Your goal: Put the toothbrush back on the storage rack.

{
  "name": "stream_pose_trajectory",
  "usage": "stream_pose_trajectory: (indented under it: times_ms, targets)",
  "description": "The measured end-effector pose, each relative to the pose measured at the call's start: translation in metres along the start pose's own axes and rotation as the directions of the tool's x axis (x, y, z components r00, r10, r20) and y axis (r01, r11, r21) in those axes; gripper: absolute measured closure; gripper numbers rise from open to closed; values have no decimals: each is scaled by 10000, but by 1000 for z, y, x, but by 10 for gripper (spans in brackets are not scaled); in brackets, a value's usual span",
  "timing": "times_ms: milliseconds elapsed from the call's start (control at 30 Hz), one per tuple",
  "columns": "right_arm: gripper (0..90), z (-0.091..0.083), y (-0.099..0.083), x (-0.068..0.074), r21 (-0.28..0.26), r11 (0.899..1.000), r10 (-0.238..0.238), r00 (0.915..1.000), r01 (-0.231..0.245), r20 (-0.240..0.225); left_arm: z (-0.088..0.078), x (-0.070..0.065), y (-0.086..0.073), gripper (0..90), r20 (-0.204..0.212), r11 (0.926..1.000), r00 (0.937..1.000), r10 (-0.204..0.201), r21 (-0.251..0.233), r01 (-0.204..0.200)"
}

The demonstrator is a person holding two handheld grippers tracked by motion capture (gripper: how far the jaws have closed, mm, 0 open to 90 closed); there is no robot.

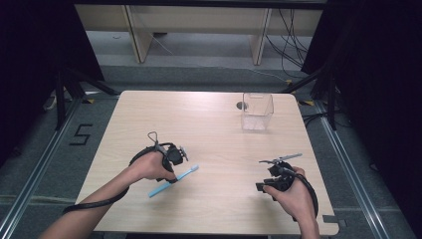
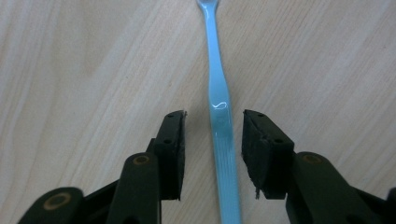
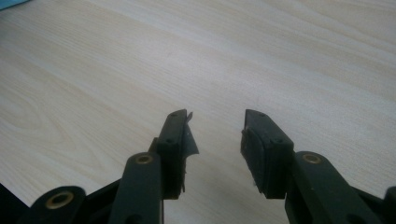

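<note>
1. The light blue toothbrush (image 1: 174, 181) lay flat on the wooden table (image 1: 209, 124), on the person's left side and near the front edge. In the high view its long axis ran on a diagonal, with the head end up and to the right and the handle end down and to the left.

2. The left gripper (image 1: 175, 175) was directly over the handle part of the toothbrush (image 2: 220, 121). In the left gripper view the handle ran straight up between the two black jaws, along the same line in which the gripper looked.

3. The jaws of the left gripper (image 2: 213, 140) stood apart, one on each side of the handle, and a strip of bare table was visible between each pad and the plastic. So the pads did not press on it yet.

4. The right gripper (image 1: 263, 187) was well apart from the toothbrush, on the right side of the table. Its jaws (image 3: 215, 140) were also apart, with nothing between them.

5. A clear plastic container (image 1: 257, 111) stood upright near the far edge of the table, well apart from both grippers.

6. The left hand was clearly the nearer one. The coming move probably needed only that its jaws close across the narrow handle.
</note>
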State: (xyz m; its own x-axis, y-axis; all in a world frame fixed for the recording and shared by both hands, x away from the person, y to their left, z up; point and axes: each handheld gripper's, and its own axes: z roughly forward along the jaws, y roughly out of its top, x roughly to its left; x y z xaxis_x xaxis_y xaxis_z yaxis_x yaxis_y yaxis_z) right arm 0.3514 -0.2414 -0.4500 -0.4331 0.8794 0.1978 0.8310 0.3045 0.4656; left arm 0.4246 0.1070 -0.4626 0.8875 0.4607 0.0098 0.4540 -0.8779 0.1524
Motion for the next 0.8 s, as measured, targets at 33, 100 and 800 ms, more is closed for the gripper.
stream_pose_trajectory:
  times_ms: [33, 100, 800]
  targets:
    - [611, 0, 0, 0, 51, 10000, 14, 10000, -14, 23, 1, -1, 1, 608, -41, 10000, 10000, 52, -37, -52]
    - [612, 0, 0, 0, 48, 10000, 1, 10000, -1, 18, 2, -1, 3, 619, -67, 9992, 9994, 341, 212, -340]
    - [617, 0, 1, 3, -38, 10000, 34, 9998, -34, -214, 16, -5, 3, 706, 157, 9928, 9951, 977, 676, -985]
